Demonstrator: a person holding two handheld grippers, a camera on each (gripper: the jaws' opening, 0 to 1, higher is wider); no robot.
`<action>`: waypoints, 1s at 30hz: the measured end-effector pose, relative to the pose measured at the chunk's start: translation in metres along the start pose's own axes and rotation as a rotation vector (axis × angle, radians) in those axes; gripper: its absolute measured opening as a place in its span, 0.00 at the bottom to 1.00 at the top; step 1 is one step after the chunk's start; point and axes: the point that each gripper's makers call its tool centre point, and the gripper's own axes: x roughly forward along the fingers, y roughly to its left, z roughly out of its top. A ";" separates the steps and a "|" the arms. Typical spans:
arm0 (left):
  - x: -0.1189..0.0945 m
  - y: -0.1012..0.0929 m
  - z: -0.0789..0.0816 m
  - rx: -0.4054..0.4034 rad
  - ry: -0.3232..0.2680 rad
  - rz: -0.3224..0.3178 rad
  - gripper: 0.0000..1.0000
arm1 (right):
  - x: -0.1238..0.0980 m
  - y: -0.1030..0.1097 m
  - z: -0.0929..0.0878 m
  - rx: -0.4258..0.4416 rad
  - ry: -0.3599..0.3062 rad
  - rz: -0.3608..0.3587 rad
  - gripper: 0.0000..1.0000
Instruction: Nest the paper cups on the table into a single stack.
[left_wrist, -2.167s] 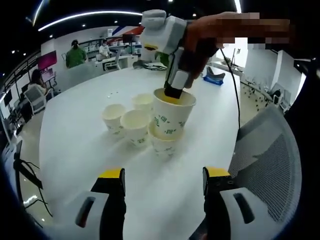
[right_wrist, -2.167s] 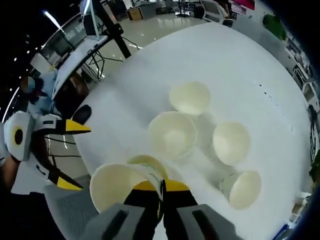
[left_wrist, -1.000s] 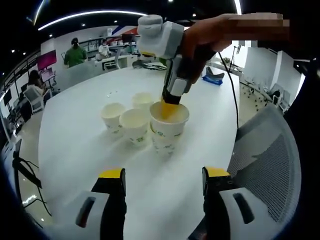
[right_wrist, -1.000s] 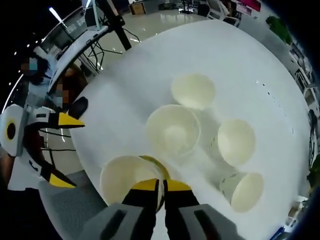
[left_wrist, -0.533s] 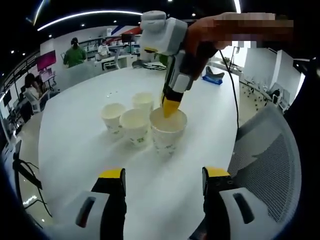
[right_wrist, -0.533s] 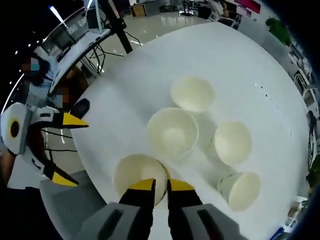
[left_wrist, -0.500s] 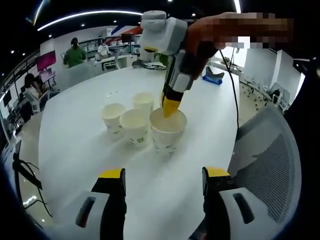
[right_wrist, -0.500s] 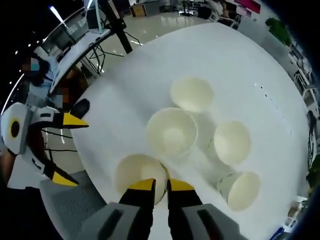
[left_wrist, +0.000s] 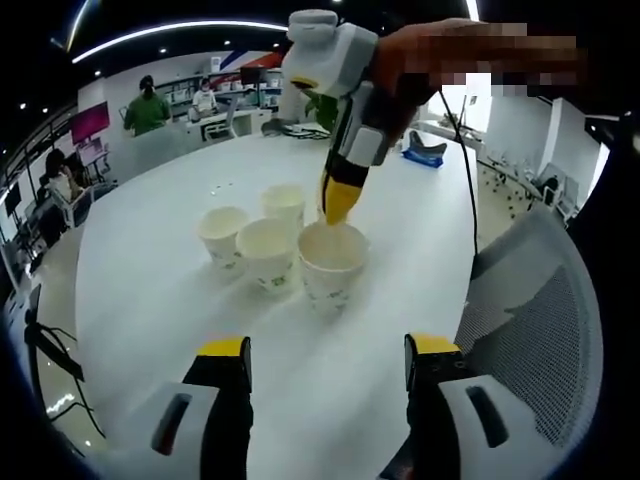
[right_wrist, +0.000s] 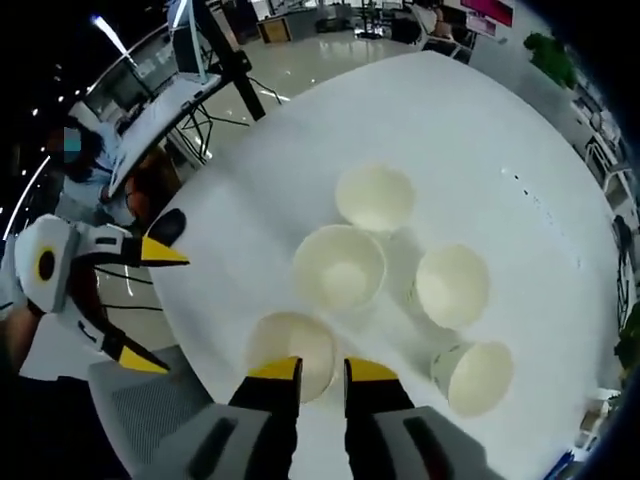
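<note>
Several white paper cups with green print stand close together on the round white table (left_wrist: 140, 300). The nearest one, a nested stack (left_wrist: 332, 265), sits to the right of three single cups (left_wrist: 268, 250), (left_wrist: 222, 235), (left_wrist: 284, 203). My right gripper (left_wrist: 340, 200) hangs just above the stack's rim, holding nothing. In the right gripper view, its jaws (right_wrist: 322, 372) stand slightly open over the stack (right_wrist: 292, 345), with single cups (right_wrist: 338, 268), (right_wrist: 374, 197), (right_wrist: 452, 285), (right_wrist: 475, 375) beyond. My left gripper (left_wrist: 327, 350) is open and holds nothing, well short of the cups; it also appears at the table's edge (right_wrist: 110, 300).
A grey mesh chair (left_wrist: 545, 300) stands against the table's near right edge. A blue object (left_wrist: 420, 152) lies at the far side of the table. People (left_wrist: 148, 108) and desks are in the room behind. The table (right_wrist: 500, 150) has bare surface around the cups.
The right gripper lowered the cup it held into another cup, let go of its rim and rose a little. The left gripper has stayed put.
</note>
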 end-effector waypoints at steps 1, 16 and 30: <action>0.001 0.002 -0.001 0.000 -0.001 0.000 0.60 | -0.001 0.000 0.001 0.000 -0.004 0.000 0.16; 0.000 -0.004 0.006 0.007 0.002 0.000 0.60 | -0.011 0.000 0.009 -0.050 -0.115 0.002 0.45; -0.002 -0.008 0.008 0.012 0.003 0.000 0.60 | -0.014 -0.018 0.021 0.103 -0.217 0.025 0.43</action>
